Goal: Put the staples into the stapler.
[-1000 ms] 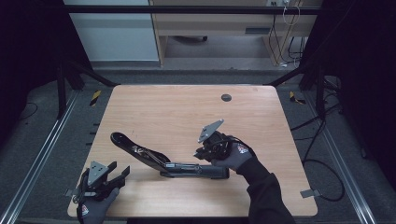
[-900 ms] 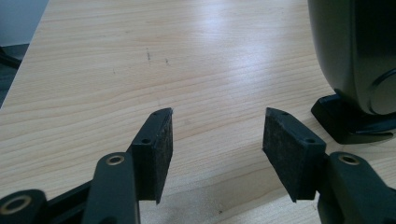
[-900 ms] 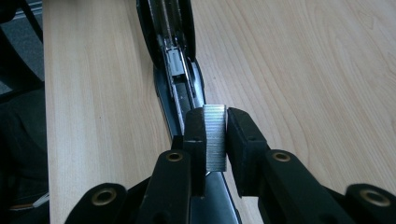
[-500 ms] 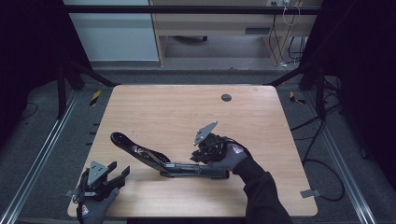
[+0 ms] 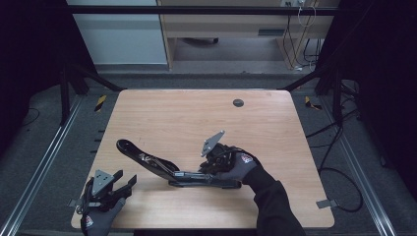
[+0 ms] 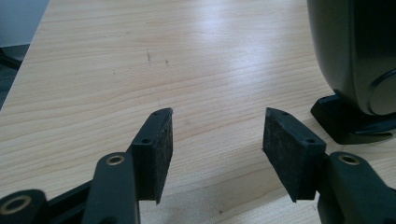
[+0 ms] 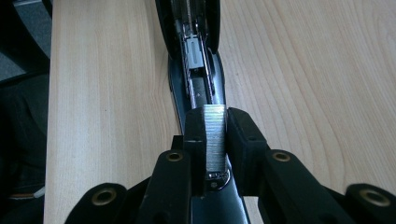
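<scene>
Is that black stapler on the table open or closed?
Open. The stapler lies with its top arm swung back, its staple channel bared, and the right gripper holds a strip of staples over it.

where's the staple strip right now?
The staple strip sits clamped between the right gripper jaws, directly over the opened stapler's channel, at the table's front centre in the high view.

Left gripper (image 5: 125, 181): low at the near left table corner, gloved left hand (image 5: 98, 219) behind it; pads (image 6: 161, 149) well apart, nothing between them. Right gripper (image 5: 209, 167): over the table's near middle, held in the gloved right hand (image 5: 236, 164), dark sleeve running in from the bottom edge; jaws pointing left, pads (image 7: 194, 140) pressed on a strip of staples (image 7: 215, 140).
</scene>
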{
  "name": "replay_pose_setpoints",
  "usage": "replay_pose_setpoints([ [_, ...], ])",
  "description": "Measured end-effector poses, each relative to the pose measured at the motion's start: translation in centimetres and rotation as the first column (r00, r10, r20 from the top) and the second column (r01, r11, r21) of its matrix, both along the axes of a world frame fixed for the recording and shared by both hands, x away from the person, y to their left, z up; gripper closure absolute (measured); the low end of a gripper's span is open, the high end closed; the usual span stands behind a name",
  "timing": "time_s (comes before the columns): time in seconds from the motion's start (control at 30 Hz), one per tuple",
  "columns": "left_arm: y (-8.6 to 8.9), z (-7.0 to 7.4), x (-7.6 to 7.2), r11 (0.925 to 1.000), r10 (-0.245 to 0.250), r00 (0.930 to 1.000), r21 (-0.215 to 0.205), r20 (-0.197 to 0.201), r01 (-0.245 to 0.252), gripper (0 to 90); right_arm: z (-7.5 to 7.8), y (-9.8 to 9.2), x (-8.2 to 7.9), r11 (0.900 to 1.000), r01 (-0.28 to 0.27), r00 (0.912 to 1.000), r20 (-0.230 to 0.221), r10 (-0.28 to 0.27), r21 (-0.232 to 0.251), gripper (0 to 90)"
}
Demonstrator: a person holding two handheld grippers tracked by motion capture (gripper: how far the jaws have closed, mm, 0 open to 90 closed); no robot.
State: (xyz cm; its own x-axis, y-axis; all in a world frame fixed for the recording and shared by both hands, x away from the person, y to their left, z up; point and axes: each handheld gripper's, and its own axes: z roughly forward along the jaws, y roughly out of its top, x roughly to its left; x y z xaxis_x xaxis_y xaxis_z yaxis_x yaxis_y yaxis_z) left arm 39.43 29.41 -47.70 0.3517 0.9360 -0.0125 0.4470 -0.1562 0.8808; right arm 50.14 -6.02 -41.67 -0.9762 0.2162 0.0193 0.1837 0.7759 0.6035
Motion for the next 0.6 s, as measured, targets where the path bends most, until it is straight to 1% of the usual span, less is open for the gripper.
replay_pose_setpoints([
  [0.27, 0.03, 0.01, 0.0, 1.0, 0.0, 1.0, 0.0, 0.001, 0.0, 42.4, -0.42, 0.19, 0.1, 1.0, -0.016, 0.9999, -0.003, 0.016, -0.013, 78.2],
  [0.57, 0.04, 0.02, -0.01, 1.0, 0.0, 1.0, -0.001, 0.0, 0.0, 42.4, -0.82, 0.1, 0.24, 1.0, -0.012, 0.9999, -0.001, 0.012, -0.022, 78.2],
  [0.6, 0.05, 0.02, 0.0, 1.0, 0.0, 1.0, -0.001, 0.0, 0.0, 42.4, -0.85, 0.09, 0.19, 1.0, -0.007, 1.0, -0.007, 0.006, -0.023, 78.2],
])
